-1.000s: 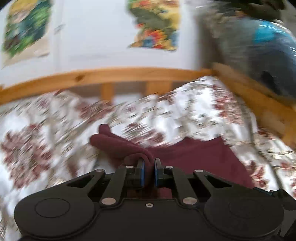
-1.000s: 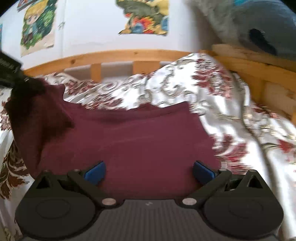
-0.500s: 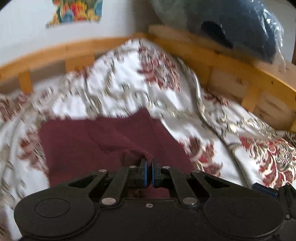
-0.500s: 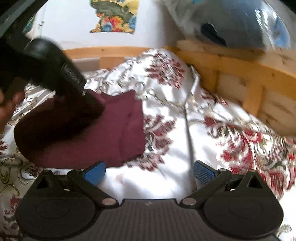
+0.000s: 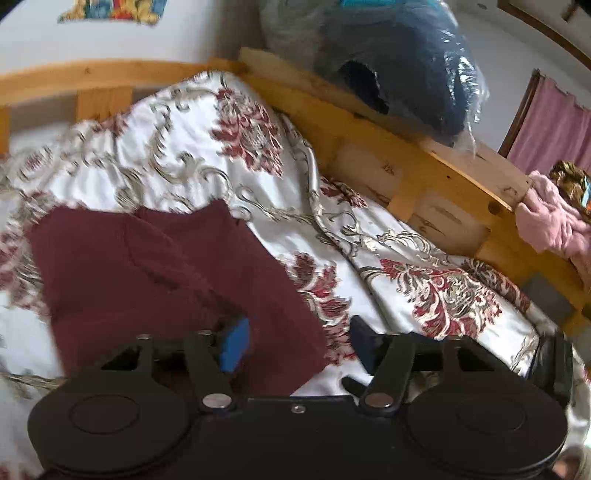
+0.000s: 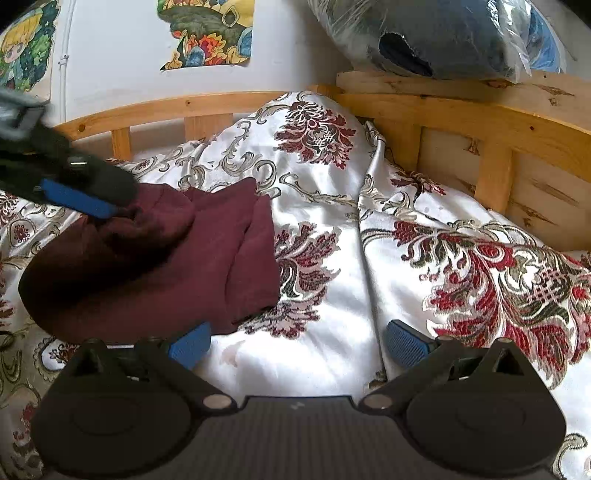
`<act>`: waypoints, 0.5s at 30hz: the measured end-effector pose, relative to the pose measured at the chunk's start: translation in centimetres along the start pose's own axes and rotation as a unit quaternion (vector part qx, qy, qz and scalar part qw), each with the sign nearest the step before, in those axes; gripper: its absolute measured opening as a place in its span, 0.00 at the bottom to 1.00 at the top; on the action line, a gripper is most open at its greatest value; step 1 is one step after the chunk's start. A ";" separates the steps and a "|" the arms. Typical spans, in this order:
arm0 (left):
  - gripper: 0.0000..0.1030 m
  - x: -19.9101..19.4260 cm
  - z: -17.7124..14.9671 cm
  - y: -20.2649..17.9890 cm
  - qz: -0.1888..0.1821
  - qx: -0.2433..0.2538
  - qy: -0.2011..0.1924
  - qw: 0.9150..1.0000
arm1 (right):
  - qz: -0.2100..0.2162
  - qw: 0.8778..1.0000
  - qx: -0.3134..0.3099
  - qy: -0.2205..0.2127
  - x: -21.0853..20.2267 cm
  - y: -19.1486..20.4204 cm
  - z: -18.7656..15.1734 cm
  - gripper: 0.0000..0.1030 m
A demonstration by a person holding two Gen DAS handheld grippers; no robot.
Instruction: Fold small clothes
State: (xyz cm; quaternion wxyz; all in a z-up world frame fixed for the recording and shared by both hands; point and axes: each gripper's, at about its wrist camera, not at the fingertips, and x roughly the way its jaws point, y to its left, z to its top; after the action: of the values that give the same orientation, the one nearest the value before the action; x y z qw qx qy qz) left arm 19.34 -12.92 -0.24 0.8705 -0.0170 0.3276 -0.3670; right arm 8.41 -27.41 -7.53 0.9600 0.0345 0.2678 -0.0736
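Half a second ago our left gripper [image 5: 295,345] was pinched on a fold of the maroon garment [image 5: 155,273]; now its fingers stand apart and the cloth lies released on the floral bedspread [image 5: 388,266], doubled over itself. We judge this fold laid down, with smoothing or a further fold next. Our right gripper [image 6: 297,345] hovers spread and empty over bare bedspread, just beside the garment's near edge. The bedspread is ridged and rumpled, so the fold may sit uneven. A wooden bed rail [image 6: 461,110] and a bagged bundle [image 6: 443,33] lie well apart; nothing blocks access.
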 end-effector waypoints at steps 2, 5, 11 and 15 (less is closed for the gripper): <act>0.76 -1.6 -0.5 0.5 0.017 0.005 -0.012 1.000 | 0.002 1.000 -0.004 -0.004 0.0 0.0 0.5 1.00; 0.85 -3.1 -1.1 1.6 0.043 0.011 -0.022 0.999 | 0.014 1.000 -0.012 -0.017 0.0 0.0 1.7 1.00; 0.87 -3.2 -4.2 3.4 0.127 0.057 -0.031 0.990 | 0.088 0.996 -0.001 -0.019 1.7 -0.1 6.3 1.00; 0.87 -2.4 -6.6 4.2 0.152 0.071 -0.041 0.985 | 0.189 0.982 0.030 0.000 3.9 0.5 9.5 1.00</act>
State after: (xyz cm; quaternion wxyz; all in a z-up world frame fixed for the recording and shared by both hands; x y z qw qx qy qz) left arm 16.88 -6.90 -5.15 0.9278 0.0798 0.2634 -0.2518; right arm 16.68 -28.39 -1.43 0.9552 0.1130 0.2540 0.1012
